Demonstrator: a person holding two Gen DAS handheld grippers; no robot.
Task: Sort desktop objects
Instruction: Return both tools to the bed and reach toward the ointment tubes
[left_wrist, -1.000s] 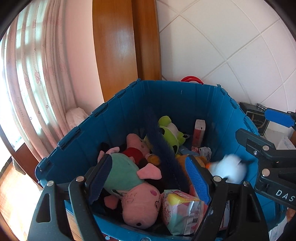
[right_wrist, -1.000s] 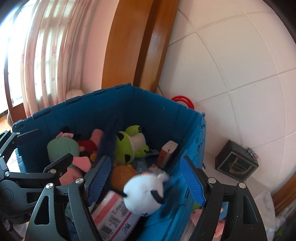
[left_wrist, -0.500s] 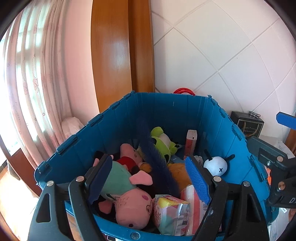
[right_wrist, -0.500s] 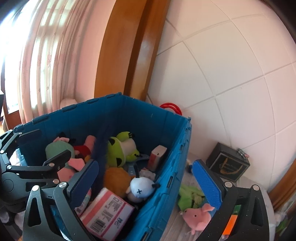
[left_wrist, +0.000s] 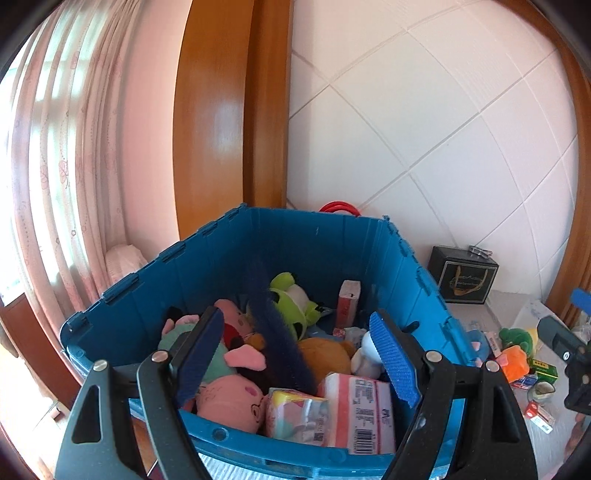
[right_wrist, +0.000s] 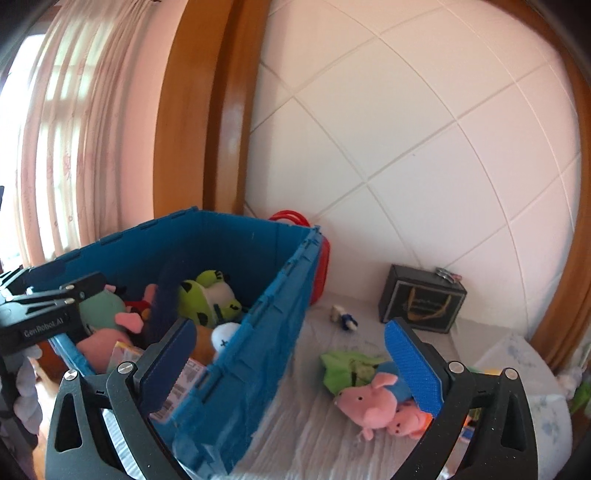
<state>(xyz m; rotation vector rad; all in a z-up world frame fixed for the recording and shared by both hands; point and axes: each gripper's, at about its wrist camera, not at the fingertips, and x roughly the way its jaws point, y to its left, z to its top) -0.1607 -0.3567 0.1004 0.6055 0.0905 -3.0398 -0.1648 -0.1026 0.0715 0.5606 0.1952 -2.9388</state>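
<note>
The blue crate holds several plush toys, among them a pink pig, a green frog and a small white round plush. My left gripper hovers above the crate's near rim, open, with nothing between its pads. My right gripper is open wide and empty, straddling the right wall of the crate. One of its fingers is over the bin, the other over the table. On the table near its right finger lie a pink pig plush and a green plush. The white plush rests inside the crate.
A black box stands against the tiled wall, and a tiny white-blue toy lies in front of it. A red handle shows behind the crate. Small packets and an orange toy are scattered on the table to the right. A curtain hangs at the left.
My right gripper opened and let the white plush fall into the crate, then swung right over the table. My left gripper drew back a little from the crate.
</note>
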